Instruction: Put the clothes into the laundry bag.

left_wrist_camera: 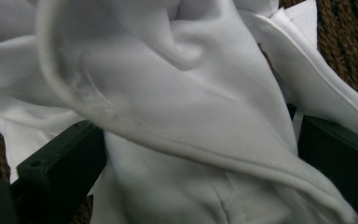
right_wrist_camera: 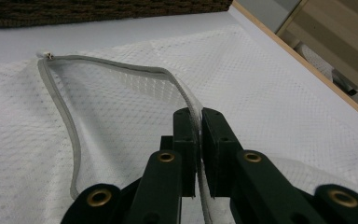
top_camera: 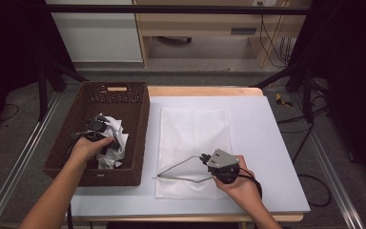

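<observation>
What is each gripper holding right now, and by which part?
The right gripper is shut on the grey zipper edge of the white mesh laundry bag, lifting its mouth open. The left gripper straddles white cloth in the brown wicker basket, jaws open.

table [top_camera: 267,143] with basket [top_camera: 138,119], mesh bag [top_camera: 190,129]

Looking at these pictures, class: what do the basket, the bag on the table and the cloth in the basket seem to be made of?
Basket: dark brown woven wicker or rattan-like strands, matte; plaited texture shows.
Mesh bag: fine white netting, probably synthetic, see-through holes, grey bound rim pinched by the right gripper.
White cloth: smooth, soft woven fabric, hemmed edges, folds loosely; fibre unclear.
</observation>
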A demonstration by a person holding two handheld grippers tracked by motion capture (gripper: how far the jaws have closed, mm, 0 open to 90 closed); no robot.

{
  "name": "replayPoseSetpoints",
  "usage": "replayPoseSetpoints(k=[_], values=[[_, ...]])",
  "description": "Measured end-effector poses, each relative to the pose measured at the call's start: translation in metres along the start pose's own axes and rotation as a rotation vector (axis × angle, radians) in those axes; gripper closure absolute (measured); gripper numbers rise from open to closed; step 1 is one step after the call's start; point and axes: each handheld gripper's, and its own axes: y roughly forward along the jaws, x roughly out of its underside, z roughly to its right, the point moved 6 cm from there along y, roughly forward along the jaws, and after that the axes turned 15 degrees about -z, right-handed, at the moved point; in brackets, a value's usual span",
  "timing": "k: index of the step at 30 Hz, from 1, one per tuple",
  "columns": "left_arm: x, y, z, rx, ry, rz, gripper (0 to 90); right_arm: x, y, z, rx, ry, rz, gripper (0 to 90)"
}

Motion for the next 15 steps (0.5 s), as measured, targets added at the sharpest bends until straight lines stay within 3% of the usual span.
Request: replayPoseSetpoints(k=[5,15], values=[[-0.0032,-0.0011,-0.0014,-0.006,0.003,-0.01,8.3,0.0,0.0007,0.0002,-0.005,-0.001,-0.003,87.7],[-0.004,-0.0063,-0.0049,-0.025,0.03,-0.007,38.3,-0.0013,0.0018,-0.0009,-0.018,-0.001,-0.004,89.0]])
